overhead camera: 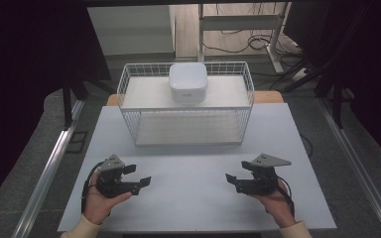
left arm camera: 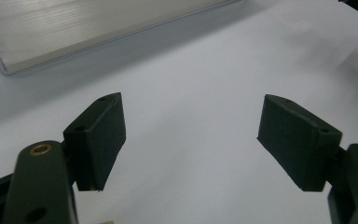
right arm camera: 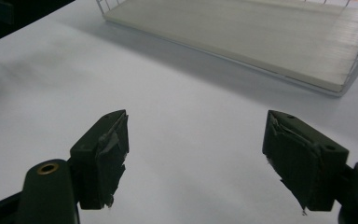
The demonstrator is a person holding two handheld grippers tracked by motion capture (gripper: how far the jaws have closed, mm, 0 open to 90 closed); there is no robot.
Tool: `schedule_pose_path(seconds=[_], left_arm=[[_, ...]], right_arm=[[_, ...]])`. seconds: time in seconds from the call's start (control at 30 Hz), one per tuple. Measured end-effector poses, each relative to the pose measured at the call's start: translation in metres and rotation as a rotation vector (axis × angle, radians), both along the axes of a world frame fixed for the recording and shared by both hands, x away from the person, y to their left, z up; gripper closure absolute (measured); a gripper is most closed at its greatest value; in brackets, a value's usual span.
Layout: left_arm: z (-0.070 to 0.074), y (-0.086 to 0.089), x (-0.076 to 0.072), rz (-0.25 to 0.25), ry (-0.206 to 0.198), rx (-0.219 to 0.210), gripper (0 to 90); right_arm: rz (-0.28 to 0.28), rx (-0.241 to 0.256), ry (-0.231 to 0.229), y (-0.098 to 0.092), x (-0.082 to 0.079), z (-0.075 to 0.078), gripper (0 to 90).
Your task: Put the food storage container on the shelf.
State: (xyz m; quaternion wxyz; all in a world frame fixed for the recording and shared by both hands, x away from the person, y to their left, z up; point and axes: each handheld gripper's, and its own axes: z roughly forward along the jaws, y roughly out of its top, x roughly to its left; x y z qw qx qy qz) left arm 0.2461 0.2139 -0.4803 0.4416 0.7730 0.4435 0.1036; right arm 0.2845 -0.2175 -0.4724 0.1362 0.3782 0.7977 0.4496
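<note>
A white wire rack (overhead camera: 186, 106) with two shelves stands at the back of the white table (overhead camera: 193, 203). A white square bowl (overhead camera: 188, 82) sits on its upper shelf. My left gripper (overhead camera: 140, 176) rests low at the front left, held by a hand, open with nothing between its jaws. My right gripper (overhead camera: 234, 181) sits at the front right, also open and empty, pointing left toward the other. In the left gripper view the left gripper (left arm camera: 191, 140) hovers over bare table. In the right gripper view the right gripper (right arm camera: 196, 149) faces the rack's lower shelf (right arm camera: 242, 32).
Metal rails (overhead camera: 44, 173) run along both sides of the table. Behind the rack are a desk frame (overhead camera: 238, 22) and cables on the floor. Dark curtains close both sides.
</note>
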Motion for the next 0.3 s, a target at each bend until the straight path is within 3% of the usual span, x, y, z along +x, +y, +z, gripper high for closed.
schedule_pose_path(seconds=[0.3], left_arm=[[-0.0017, -0.0011, 0.0013, 0.014, 0.005, 0.002, 22.4]], right_arm=[[0.003, 0.002, -0.032, -0.0020, -0.0011, 0.0015, 21.1]])
